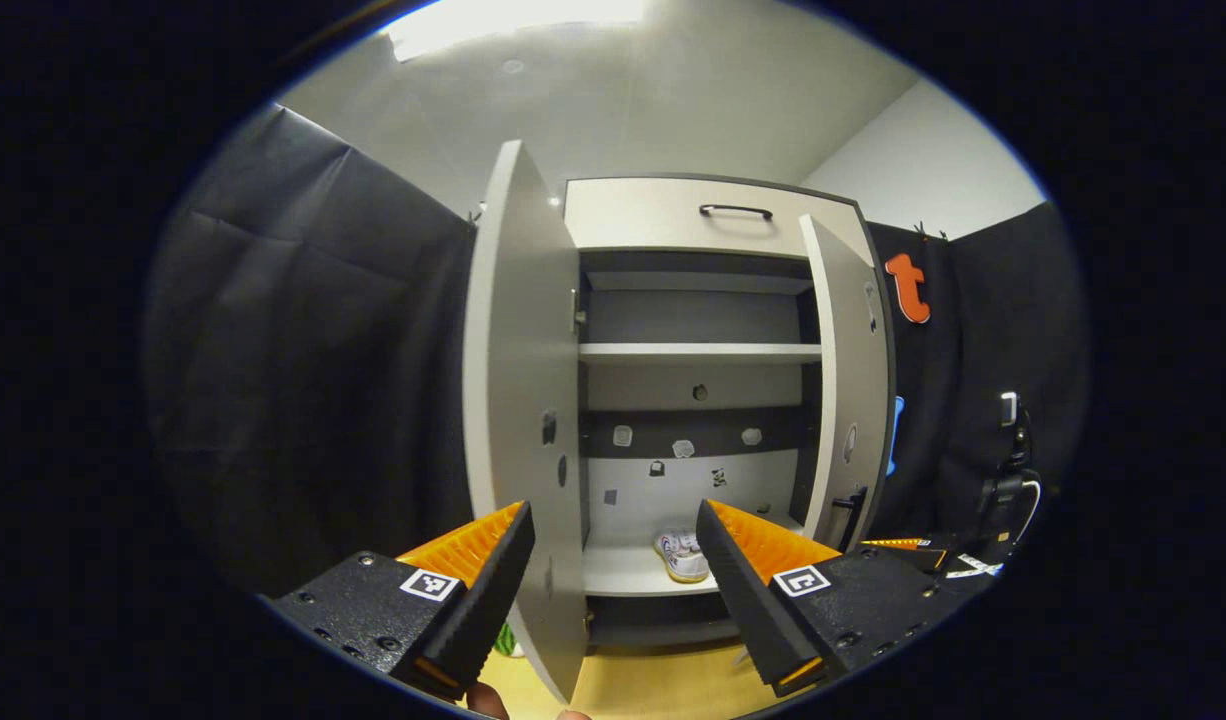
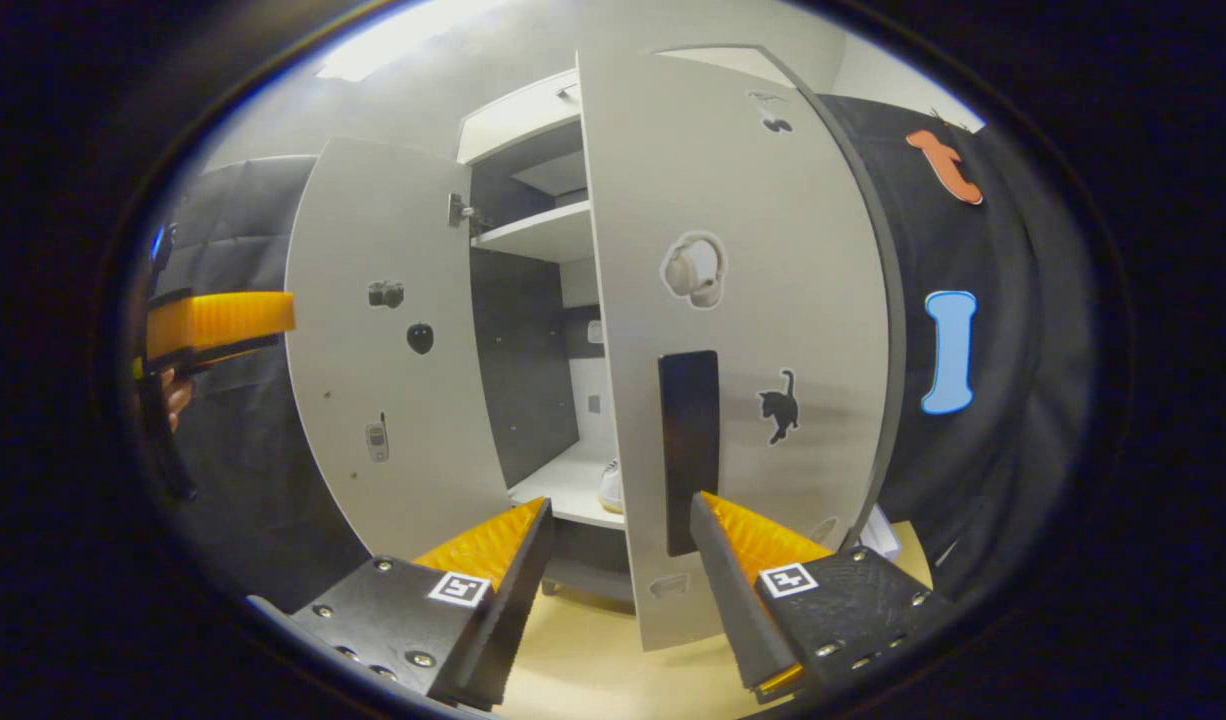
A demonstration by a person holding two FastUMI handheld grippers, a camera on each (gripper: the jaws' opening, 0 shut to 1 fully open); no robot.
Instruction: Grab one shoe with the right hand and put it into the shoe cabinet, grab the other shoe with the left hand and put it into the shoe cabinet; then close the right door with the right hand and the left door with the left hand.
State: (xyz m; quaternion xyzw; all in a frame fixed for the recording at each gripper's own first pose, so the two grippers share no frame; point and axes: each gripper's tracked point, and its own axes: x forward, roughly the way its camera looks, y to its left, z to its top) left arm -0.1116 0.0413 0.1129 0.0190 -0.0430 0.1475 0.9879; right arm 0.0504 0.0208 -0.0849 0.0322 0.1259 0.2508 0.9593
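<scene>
Shoes point(image 1: 682, 556), white, sit paired on the cabinet's point(image 1: 673, 215) bottom shelf.

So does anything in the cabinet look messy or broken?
Nothing stands out. The shoes sit neatly on the bottom shelf. The left door and right door are open, hanging straight, with stickers on them.

Black draped cloth wall point(image 1: 303, 360) on both sides, plain white ceiling point(image 1: 673, 90) above. Bright ceiling light panel point(image 1: 513, 20) overhead. Pale yellow wooden floor point(image 2: 593, 670) below.
</scene>
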